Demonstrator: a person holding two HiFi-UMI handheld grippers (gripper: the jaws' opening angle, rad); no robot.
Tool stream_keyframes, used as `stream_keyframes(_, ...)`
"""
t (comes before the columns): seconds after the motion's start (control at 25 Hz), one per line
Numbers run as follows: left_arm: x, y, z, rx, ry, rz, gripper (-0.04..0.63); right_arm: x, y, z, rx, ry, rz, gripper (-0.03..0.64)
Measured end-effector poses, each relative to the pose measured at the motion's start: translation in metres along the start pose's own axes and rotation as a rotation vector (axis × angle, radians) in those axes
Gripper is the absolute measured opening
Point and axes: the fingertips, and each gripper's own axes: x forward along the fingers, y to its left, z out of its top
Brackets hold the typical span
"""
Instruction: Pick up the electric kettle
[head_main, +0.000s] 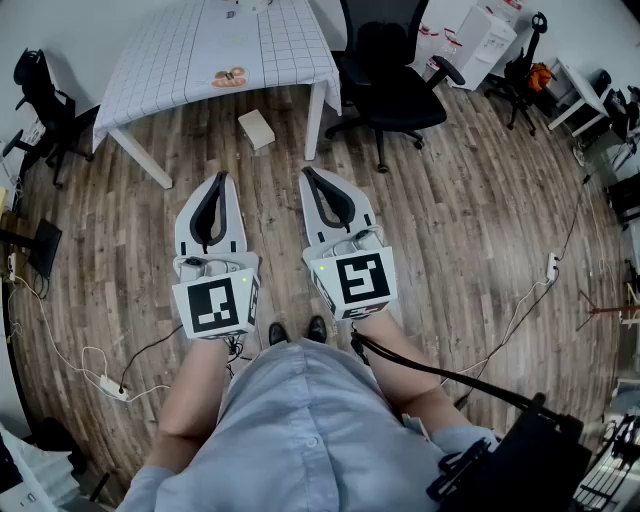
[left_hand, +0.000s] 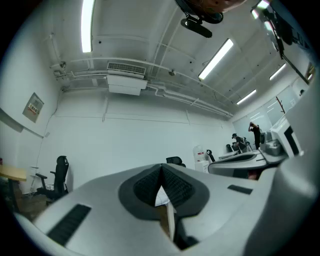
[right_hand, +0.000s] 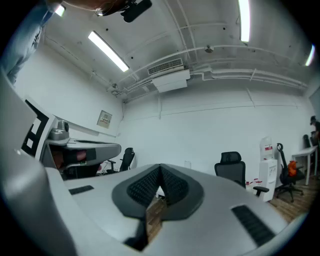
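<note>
No electric kettle shows in any view. In the head view my left gripper (head_main: 220, 178) and right gripper (head_main: 308, 172) are held side by side over the wooden floor, both pointing towards a table (head_main: 160, 60) with a white grid cloth. Both grippers are shut with nothing between the pads. The left gripper view has its dark pads meeting at the tip (left_hand: 161, 167), with a white wall beyond. The right gripper view shows the same at its tip (right_hand: 160, 167). A small orange-and-white object (head_main: 230, 75) lies on the table's near edge.
A small cardboard box (head_main: 256, 128) sits on the floor by the table leg (head_main: 314, 120). A black office chair (head_main: 385, 75) stands right of the table, another chair (head_main: 45, 100) at the left. Cables and a power strip (head_main: 112, 386) trail across the floor.
</note>
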Motion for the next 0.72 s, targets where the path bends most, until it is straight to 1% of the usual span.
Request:
stream_keyframes(0.44,0.005,-0.016,-0.002,0.0,0.009,0.022,0.0,-0.007,-0.017,-0.005,0.001,0.006,0.023,0.0)
stream_keyframes(0.64,0.013,-0.023,-0.003,0.001,0.007,0.05,0.0,-0.005,-0.03,-0.004,0.048,-0.019,0.062,0.002)
stream_keyframes(0.72,0.013,-0.024,-0.005,0.006,0.005,0.061,0.0,-0.003,-0.031,-0.005,0.047,-0.02,0.072,0.003)
